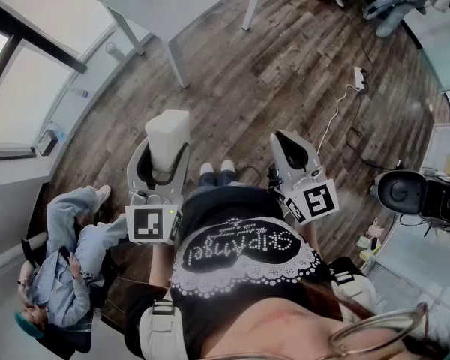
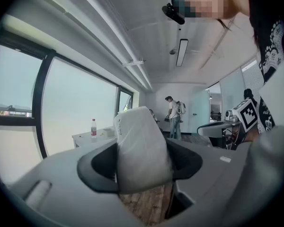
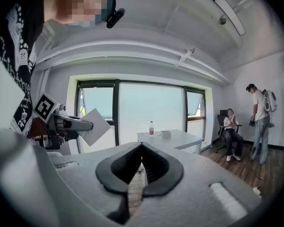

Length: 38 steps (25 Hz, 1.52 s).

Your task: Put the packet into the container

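Note:
The packet is a white, soft pouch that stands upright between the jaws of my left gripper, which is shut on it at chest height over the wood floor. In the left gripper view the packet fills the middle, with both dark pads pressed on its sides. My right gripper is held level beside it, shut and with nothing in it; its pads meet at the tips. The right gripper view also has the held packet at the left. I cannot make out a container for certain.
A grey table stands ahead with a red-capped bottle and a small box on it. A person sits on a chair at my left. Another person stands with a backpack. A power strip and cable lie on the floor at the right.

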Tool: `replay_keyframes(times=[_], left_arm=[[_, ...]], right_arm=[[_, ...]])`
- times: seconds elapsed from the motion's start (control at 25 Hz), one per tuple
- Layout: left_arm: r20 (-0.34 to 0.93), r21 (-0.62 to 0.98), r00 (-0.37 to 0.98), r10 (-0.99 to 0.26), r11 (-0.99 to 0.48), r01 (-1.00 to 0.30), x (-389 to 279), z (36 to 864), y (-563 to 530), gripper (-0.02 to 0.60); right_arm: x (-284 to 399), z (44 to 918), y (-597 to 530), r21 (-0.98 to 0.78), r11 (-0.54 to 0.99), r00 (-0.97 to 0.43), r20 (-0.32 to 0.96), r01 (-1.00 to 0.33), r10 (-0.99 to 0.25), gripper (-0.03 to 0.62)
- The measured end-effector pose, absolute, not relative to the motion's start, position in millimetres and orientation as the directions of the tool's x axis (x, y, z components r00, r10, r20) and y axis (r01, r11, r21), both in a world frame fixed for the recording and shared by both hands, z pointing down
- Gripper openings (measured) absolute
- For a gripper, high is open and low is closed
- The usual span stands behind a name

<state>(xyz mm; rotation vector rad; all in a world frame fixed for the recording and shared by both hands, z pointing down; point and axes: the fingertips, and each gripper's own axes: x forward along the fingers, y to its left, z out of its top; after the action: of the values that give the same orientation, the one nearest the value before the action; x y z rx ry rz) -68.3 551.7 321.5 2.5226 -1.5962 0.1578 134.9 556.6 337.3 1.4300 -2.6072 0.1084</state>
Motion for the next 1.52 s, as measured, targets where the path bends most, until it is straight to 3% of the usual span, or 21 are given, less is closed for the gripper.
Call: replay_keyframes(times=[0.76, 1.0, 1.52], left_arm=[[0.154, 0.058, 0.420, -0.895, -0.416, -0.908, -27, 324, 548, 0.284], [0.156, 0.077, 0.420, -0.894, -0.413, -0.908, -17, 330, 544, 0.284], [0.142, 0.083, 0.423, -0.895, -0.415, -0.906, -49, 327, 464, 0.284]], right_arm=[[180, 343, 555, 0.014, 0.537, -0.528, 0.161, -0.844, -0.834, 0.002], [188, 337, 553, -0.018, 0.560, -0.559, 0.102, -0.828, -0.823, 0.002], [159, 328, 475, -0.030, 0.551, -0.552, 0.072, -0.834, -0.831, 0.002]])
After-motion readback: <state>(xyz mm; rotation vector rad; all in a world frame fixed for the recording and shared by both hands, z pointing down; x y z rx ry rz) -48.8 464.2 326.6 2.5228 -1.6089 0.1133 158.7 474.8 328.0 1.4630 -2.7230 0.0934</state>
